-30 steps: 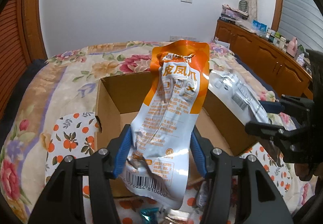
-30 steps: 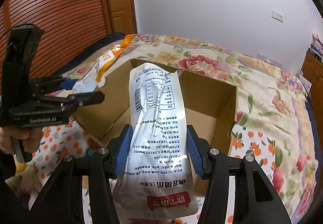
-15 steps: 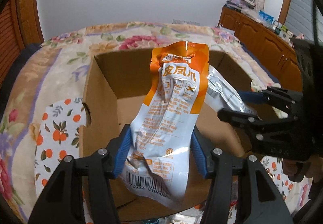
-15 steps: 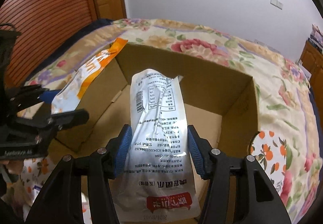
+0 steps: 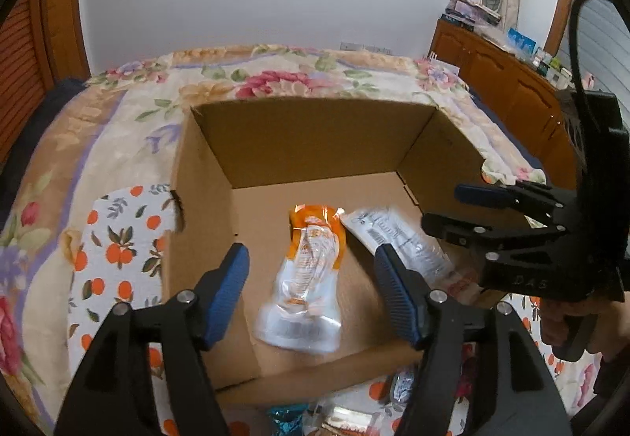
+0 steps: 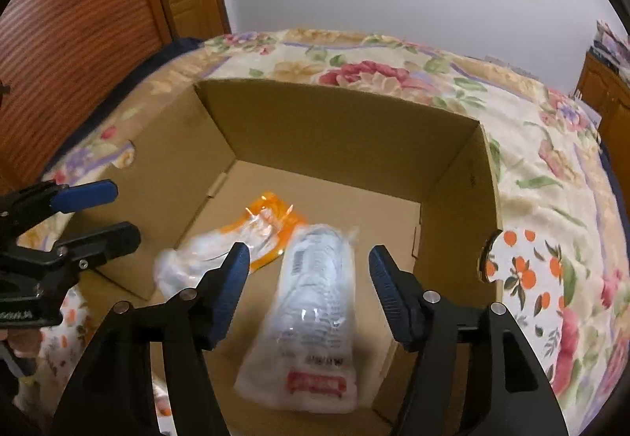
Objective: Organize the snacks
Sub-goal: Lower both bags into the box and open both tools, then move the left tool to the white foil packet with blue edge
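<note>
An open cardboard box [image 5: 315, 137] [image 6: 338, 121] sits on the flowered bed. An orange-and-white snack pouch [image 5: 307, 274] [image 6: 236, 243] lies on the box floor, blurred. A silver-white snack pouch [image 6: 315, 314] [image 5: 397, 243] lies beside it to its right, also blurred. My left gripper [image 5: 311, 286] is open and empty above the orange pouch. My right gripper [image 6: 309, 286] is open and empty above the silver pouch. Each gripper shows in the other's view, the right one [image 5: 464, 209] and the left one [image 6: 114, 211].
Loose snack packets [image 5: 342, 416] lie on the orange-print cloth [image 5: 118, 247] in front of the box. A wooden dresser [image 5: 504, 82] with clutter stands at the right. A wooden slatted door [image 6: 71, 26] is at the left.
Both grippers opened and let go of their pouches. The orange pouch and the silver pouch dropped onto the box floor.
</note>
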Available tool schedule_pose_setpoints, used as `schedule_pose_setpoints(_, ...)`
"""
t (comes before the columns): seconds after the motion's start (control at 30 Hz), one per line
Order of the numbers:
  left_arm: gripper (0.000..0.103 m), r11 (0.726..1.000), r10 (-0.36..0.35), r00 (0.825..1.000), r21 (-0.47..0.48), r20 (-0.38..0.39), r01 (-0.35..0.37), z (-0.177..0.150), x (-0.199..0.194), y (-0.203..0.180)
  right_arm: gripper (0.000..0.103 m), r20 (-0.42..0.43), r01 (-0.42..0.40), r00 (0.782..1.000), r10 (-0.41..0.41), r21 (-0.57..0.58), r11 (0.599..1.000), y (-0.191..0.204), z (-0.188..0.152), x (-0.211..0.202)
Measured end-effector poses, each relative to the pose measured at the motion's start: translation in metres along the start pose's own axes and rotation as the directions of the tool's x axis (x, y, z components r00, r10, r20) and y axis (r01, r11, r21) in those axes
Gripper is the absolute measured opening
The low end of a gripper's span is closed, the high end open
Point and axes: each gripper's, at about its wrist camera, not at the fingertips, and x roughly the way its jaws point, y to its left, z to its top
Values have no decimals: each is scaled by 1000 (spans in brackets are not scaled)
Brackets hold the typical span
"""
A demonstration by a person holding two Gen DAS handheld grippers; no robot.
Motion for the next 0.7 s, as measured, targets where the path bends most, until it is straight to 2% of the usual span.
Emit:
schedule_pose_setpoints(0.17, 73, 1000, 0, 999, 23, 47, -1, -11, -36, -4, 65, 42, -22, 999, 21, 15, 1000, 6, -15, -41)
schedule_pose_setpoints(0.37, 76, 1000, -5, 996, 16, 84, 4, -31, -84, -6, 66, 78, -35, 996, 34, 17, 999, 15, -51, -97)
schedule_pose_setpoints(0.47, 85, 1000, 2, 996, 20, 90, -4, -46, -106, -8, 75, 94, -37, 995, 35, 26, 999, 19, -69, -122)
schedule_pose_setpoints(0.6, 85, 1000, 9, 997, 21, 77, -10, -67, -128, -8, 90, 115, -29, 993, 25, 36, 999, 23, -96, -150)
schedule_pose_setpoints(0.7, 85, 999, 23, 999, 42, 45, -25, -86, -134, -8, 90, 117, -23, 993, 17, 44, 999, 24, -113, -159)
